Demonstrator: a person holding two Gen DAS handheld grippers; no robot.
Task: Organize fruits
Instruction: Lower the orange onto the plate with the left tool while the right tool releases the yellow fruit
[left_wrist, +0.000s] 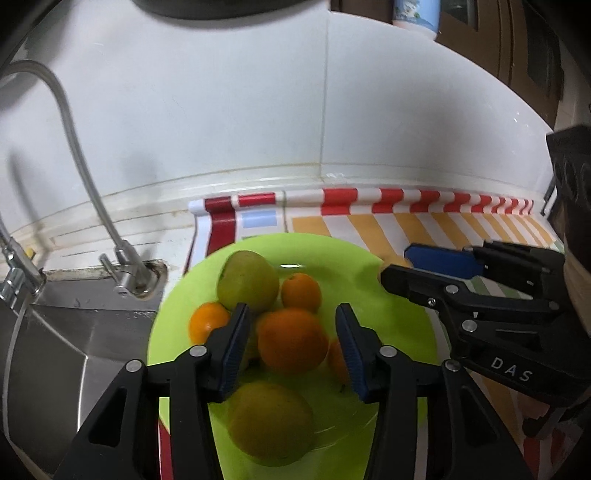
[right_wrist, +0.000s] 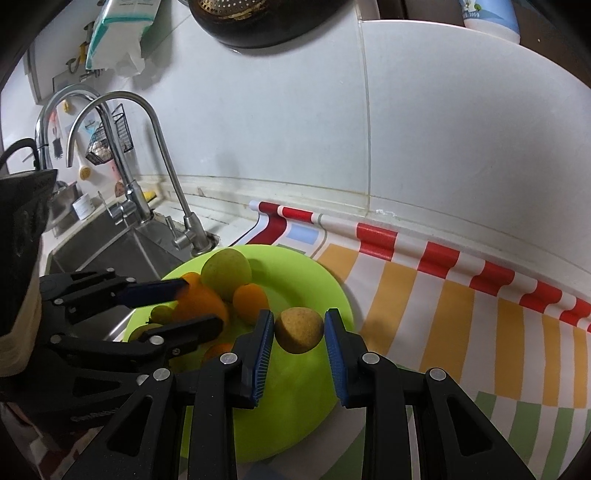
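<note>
A lime-green plate (left_wrist: 369, 291) (right_wrist: 295, 273) holds several oranges and two yellow-green fruits. My left gripper (left_wrist: 292, 308) (right_wrist: 203, 302) is open just above the pile. A large orange (left_wrist: 291, 339) (right_wrist: 201, 304) lies between its blue pads, with a narrow gap on each side. One yellow-green fruit (left_wrist: 247, 280) lies at the far side of the plate, another (left_wrist: 271, 421) at the near side. My right gripper (right_wrist: 299, 325) (left_wrist: 397, 266) is shut on a small brownish-yellow round fruit (right_wrist: 299, 330), held over the plate's right part. That fruit is hidden in the left wrist view.
The plate sits on a striped mat (right_wrist: 443, 295) on the counter. A steel sink (left_wrist: 74, 339) and a curved faucet (right_wrist: 162, 147) stand close on the left. White wall tiles (left_wrist: 258, 110) rise behind. A dark pan (right_wrist: 258, 22) hangs overhead.
</note>
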